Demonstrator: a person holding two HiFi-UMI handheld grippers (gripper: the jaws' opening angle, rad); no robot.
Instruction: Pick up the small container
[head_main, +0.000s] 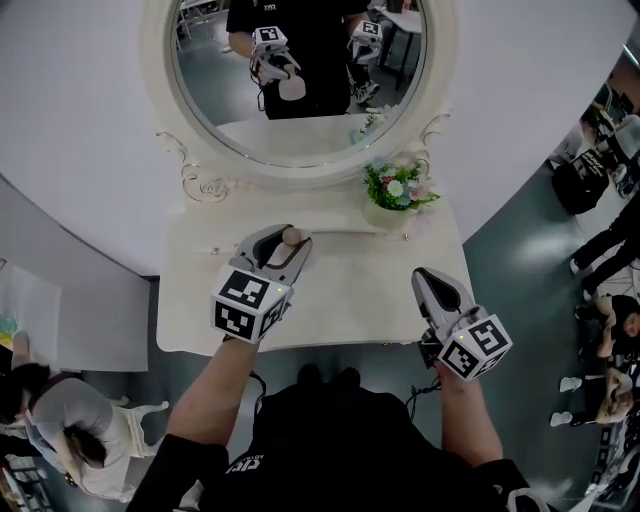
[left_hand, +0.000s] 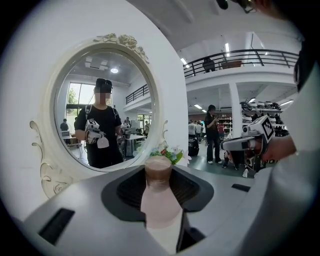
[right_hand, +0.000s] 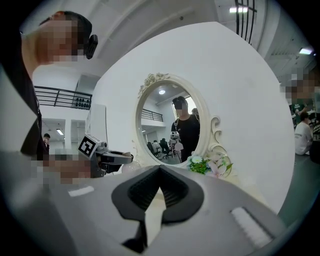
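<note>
One small container clamped in left hand-held gripper.

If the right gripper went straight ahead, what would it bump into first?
Probably the lower rim of the cream-framed oval mirror, just left of the small pot of green and pink flowers. Depth is unclear, so the right gripper might hit those instead.

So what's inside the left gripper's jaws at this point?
The small container: a pale pink bottle with a brown cap, clamped between the left gripper's pads. Its base is covered by the gripper body, so whether it touches the vanity top cannot be seen.
</note>
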